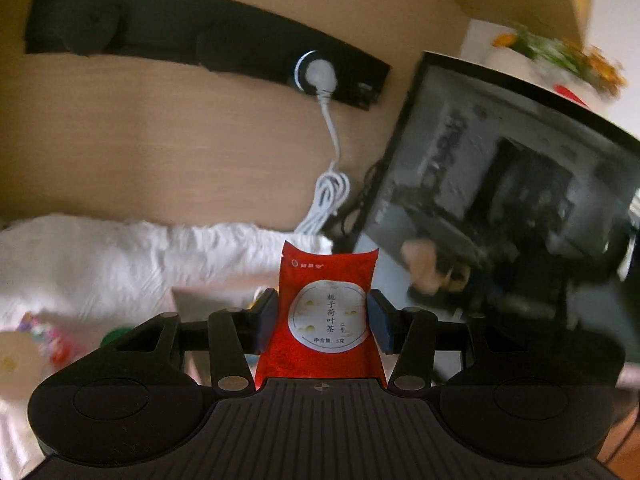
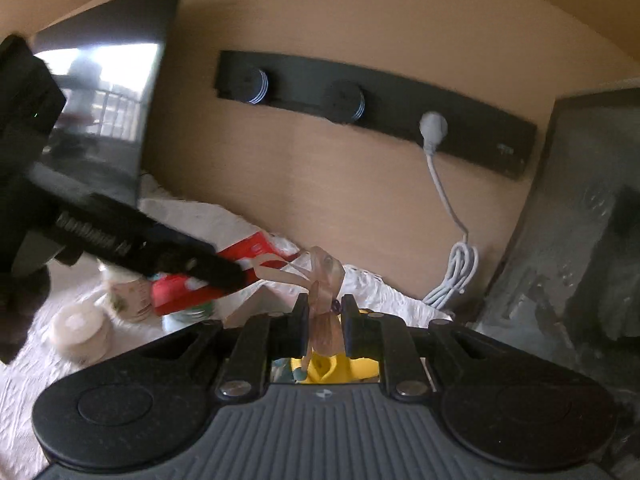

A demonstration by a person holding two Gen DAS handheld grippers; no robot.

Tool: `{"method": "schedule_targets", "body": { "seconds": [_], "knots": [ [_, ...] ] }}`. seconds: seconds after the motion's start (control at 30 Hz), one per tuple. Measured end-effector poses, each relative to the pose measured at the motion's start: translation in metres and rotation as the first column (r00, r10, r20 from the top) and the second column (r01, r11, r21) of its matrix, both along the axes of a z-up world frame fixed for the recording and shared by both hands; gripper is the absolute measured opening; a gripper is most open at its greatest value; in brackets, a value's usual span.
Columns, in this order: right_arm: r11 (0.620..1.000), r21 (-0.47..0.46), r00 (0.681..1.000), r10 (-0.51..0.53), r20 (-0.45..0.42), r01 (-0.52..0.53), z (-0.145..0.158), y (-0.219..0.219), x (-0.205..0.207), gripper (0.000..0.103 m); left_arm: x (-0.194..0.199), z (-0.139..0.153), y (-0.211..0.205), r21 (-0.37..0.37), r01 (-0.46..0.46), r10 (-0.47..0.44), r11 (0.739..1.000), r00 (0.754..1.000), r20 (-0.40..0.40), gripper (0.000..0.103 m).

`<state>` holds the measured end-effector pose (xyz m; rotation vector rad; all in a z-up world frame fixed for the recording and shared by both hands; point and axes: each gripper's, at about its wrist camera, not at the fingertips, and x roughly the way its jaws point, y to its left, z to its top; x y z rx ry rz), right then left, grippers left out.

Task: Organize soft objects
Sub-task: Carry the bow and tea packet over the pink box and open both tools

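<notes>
— Well, how much room is there?
— Little: the wood wall panel [image 1: 168, 136] is just ahead, a black-framed screen [image 1: 520, 184] crowds the right.
— And the hands?
— Left gripper [image 1: 322, 316] is clamped on an upright red tea sachet [image 1: 326, 320], raised above the white cloth [image 1: 100, 264]. Right gripper [image 2: 325, 320] pinches a translucent pink soft toy [image 2: 326, 280], level, facing the wall.

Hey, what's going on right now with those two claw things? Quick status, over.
Left gripper shut on red tea sachet, held upright. Right gripper shut on translucent pink ribbon. Nothing visibly blocking either.
</notes>
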<state>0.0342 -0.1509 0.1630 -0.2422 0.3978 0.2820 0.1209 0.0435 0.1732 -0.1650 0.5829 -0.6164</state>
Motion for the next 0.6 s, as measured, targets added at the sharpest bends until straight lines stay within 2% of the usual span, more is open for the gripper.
{"method": "schedule_targets", "body": {
  "seconds": [0.13,0.23,0.27,0.3,0.33,0.4,0.43,0.5,0.53,0.6],
  "knots": [
    [0.999,0.045,0.997,-0.014,-0.082,0.017,-0.033,0.001,0.038,0.016,0.046,-0.014,-0.009,-0.051,-0.017,0.013,0.999,0.998,-0.066,0.054],
    [0.997,0.07,0.988,-0.001,-0.155,0.012,-0.067,0.004,0.057,0.017,0.077,-0.041,-0.012,-0.106,-0.055,0.037,0.993,0.985,-0.169,0.06],
    [0.997,0.081,0.982,0.007,-0.189,0.008,-0.08,0.005,0.063,0.023,0.085,-0.052,-0.015,-0.085,-0.064,0.044,0.994,0.977,-0.21,0.063],
    [0.997,0.076,0.974,-0.002,-0.228,0.02,-0.09,0.006,0.068,0.035,0.094,-0.066,-0.022,-0.016,-0.068,0.061,0.998,0.966,-0.253,0.063],
    [0.997,0.069,0.968,-0.015,-0.25,0.033,-0.098,0.007,0.07,0.04,0.097,-0.075,-0.028,0.058,-0.065,0.078,0.996,0.961,-0.266,0.064],
    [0.997,0.063,0.965,-0.029,-0.26,0.047,-0.106,0.006,0.067,0.052,0.099,-0.089,-0.038,0.184,-0.048,0.093,0.982,0.965,-0.243,0.064],
    [0.997,0.061,0.967,-0.027,-0.253,0.044,-0.107,0.004,0.062,0.055,0.098,-0.093,-0.04,0.22,-0.049,0.099,0.974,0.971,-0.219,0.064],
    [0.998,0.05,0.972,-0.027,-0.232,0.039,-0.108,0.002,0.053,0.063,0.095,-0.095,-0.037,0.232,-0.085,0.129,0.969,0.975,-0.179,0.066],
    [0.998,0.046,0.973,-0.031,-0.227,0.043,-0.108,0.0,0.049,0.064,0.093,-0.091,-0.034,0.229,-0.131,0.168,0.965,0.975,-0.148,0.066],
    [0.997,0.05,0.973,-0.05,-0.224,0.062,-0.109,-0.005,0.044,0.064,0.087,-0.081,-0.025,0.158,-0.207,0.223,0.966,0.971,-0.091,0.066]
  ]
}}
